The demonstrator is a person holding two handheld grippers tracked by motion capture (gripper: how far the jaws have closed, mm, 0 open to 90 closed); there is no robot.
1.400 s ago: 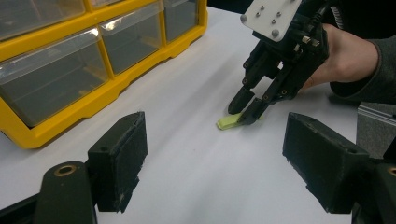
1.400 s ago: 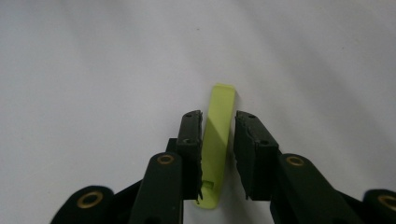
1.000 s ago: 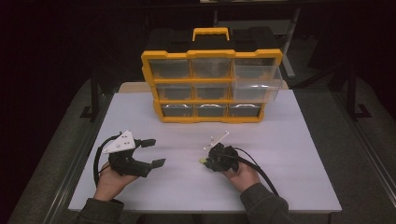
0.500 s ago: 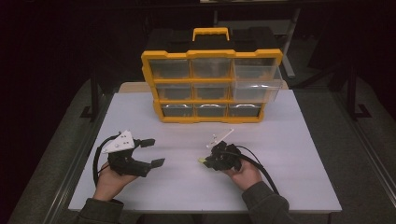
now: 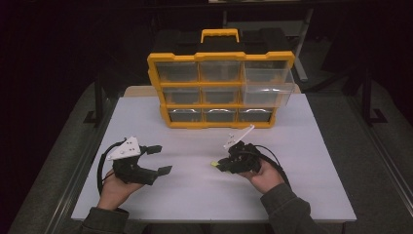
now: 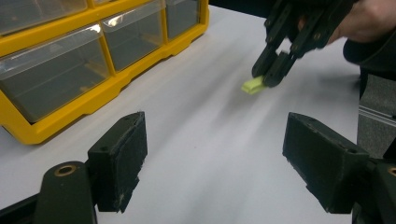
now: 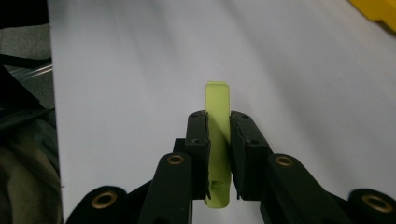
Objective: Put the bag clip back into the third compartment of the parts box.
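The room around the white counter (image 5: 204, 190) is dark, and the counter's pale top carries little. At its 12 o'clock edge stands a yellow organiser (image 5: 220, 87) with a yellow handle (image 5: 220, 34) on top and three rows of clear drawers; the drawer (image 5: 270, 87) at the right end of the middle row is pulled out toward the person. In the left gripper view the organiser's lower drawers lie at 10 o'clock.

The left gripper (image 5: 158, 159), held in the left hand (image 5: 113, 189) at the counter's 8 o'clock, is released: its jaws stand wide apart with bare counter between them, as the left gripper view (image 6: 212, 172) shows.

The right gripper (image 5: 217, 165), in the right hand (image 5: 265, 175) at about 5 o'clock, is clenched on a small yellow-green strip (image 7: 218, 140). In the right gripper view the strip runs lengthwise between the jaws and sticks out past their tips toward 12 o'clock. From the left gripper view the strip (image 6: 253, 85) hangs at the jaw tips close above the counter; whether it touches cannot be told.
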